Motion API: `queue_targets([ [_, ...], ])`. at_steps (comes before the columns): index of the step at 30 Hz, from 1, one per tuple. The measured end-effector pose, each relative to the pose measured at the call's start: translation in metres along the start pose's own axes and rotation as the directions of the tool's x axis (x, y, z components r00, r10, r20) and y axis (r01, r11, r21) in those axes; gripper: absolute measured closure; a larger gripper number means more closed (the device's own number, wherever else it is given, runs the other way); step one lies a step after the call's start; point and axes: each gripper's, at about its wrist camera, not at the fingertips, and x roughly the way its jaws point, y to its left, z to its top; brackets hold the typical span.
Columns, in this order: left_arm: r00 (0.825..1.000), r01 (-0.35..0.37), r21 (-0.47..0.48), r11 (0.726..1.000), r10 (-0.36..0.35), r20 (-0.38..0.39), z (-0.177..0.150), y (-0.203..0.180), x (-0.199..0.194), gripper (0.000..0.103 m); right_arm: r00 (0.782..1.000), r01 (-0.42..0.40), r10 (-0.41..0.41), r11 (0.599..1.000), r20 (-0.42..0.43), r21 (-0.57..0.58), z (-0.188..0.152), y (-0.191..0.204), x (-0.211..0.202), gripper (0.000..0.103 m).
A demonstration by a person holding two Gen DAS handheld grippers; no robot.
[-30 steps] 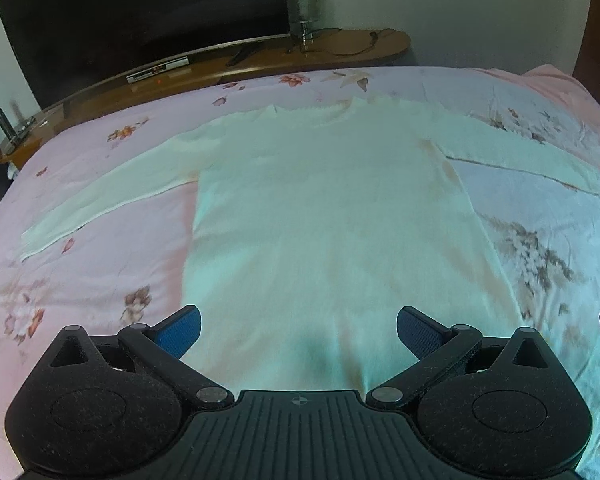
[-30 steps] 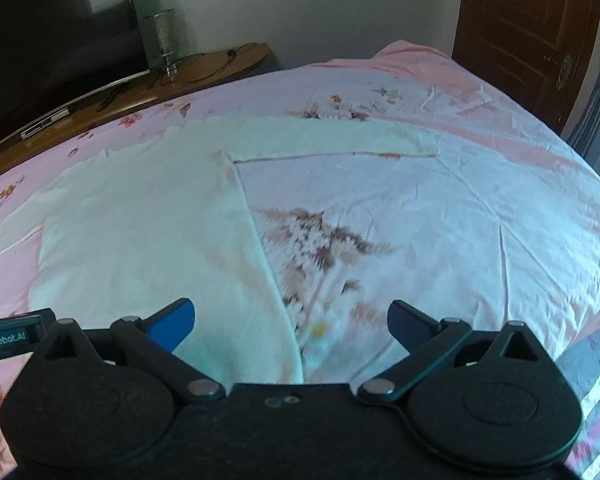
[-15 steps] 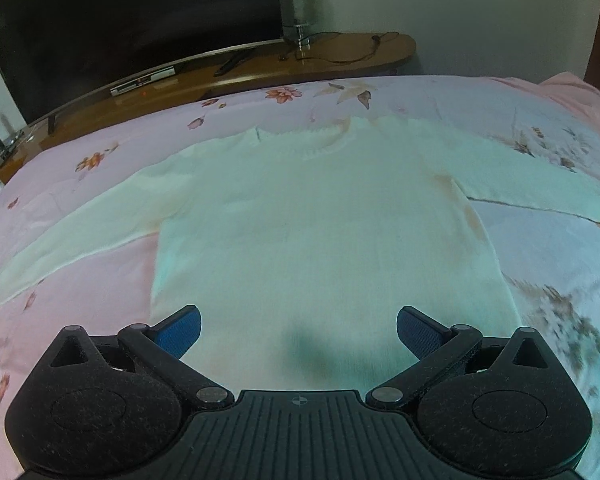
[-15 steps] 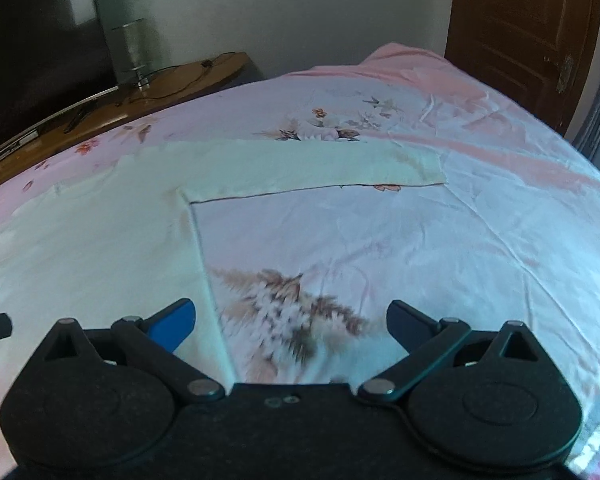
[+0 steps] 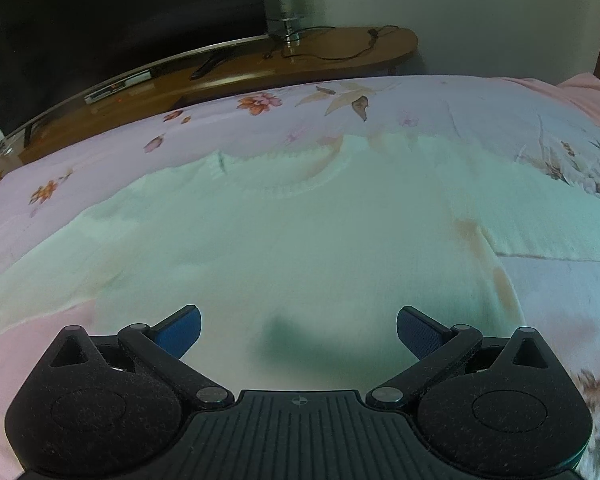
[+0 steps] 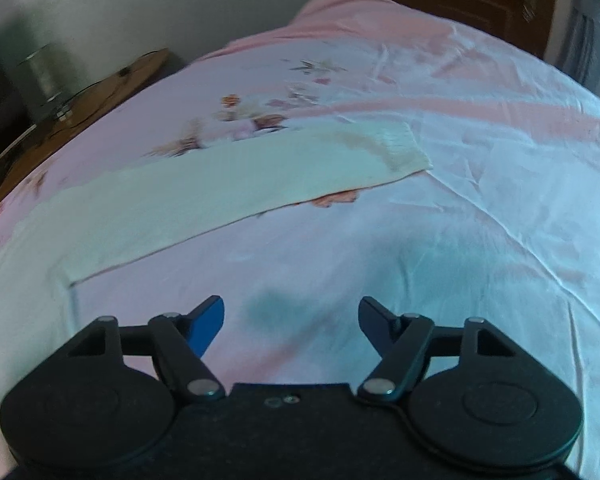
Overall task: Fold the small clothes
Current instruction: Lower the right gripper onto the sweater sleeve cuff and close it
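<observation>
A pale sweater (image 5: 300, 240) lies flat and spread out on the bed (image 5: 520, 120), neckline toward the far edge (the pink bedsheet is printed with flowers). The left gripper (image 5: 299, 330) hangs over the sweater's body, jaws spread wide with nothing between them. The right gripper (image 6: 291, 322) is over bare sheet just short of the sweater's outstretched sleeve (image 6: 228, 184), whose ribbed cuff (image 6: 400, 148) lies far right; its jaws are closing, with only sheet showing between them. This view is blurred, so whether the fingertips touch the sheet is unclear. Beyond the bed stand a wooden bench (image 5: 300, 64) and a dark television (image 5: 100, 20).
</observation>
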Motion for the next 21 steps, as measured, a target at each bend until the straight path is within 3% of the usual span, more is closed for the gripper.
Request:
queue_targets([
  [13,0.999,-0.009,-0.026,1.000,0.008,-0.039,0.039,-0.023,0.073,0.000,0.999,0.030,-0.035,0.979,0.020,0.203,0.053,-0.057,0.059,0.046],
  [17,0.999,-0.009,-0.039,0.999,0.008,-0.042,0.042,-0.024,0.086,0.000,0.998,0.023,-0.038,0.955,0.047,0.296,0.067,-0.073,0.068,0.059],
  [21,0.998,-0.023,-0.056,0.998,0.020,-0.052,0.045,-0.021,0.098,0.000,0.996,0.029,-0.052,0.953,0.067,0.303,0.075,-0.078,0.076,0.075],
])
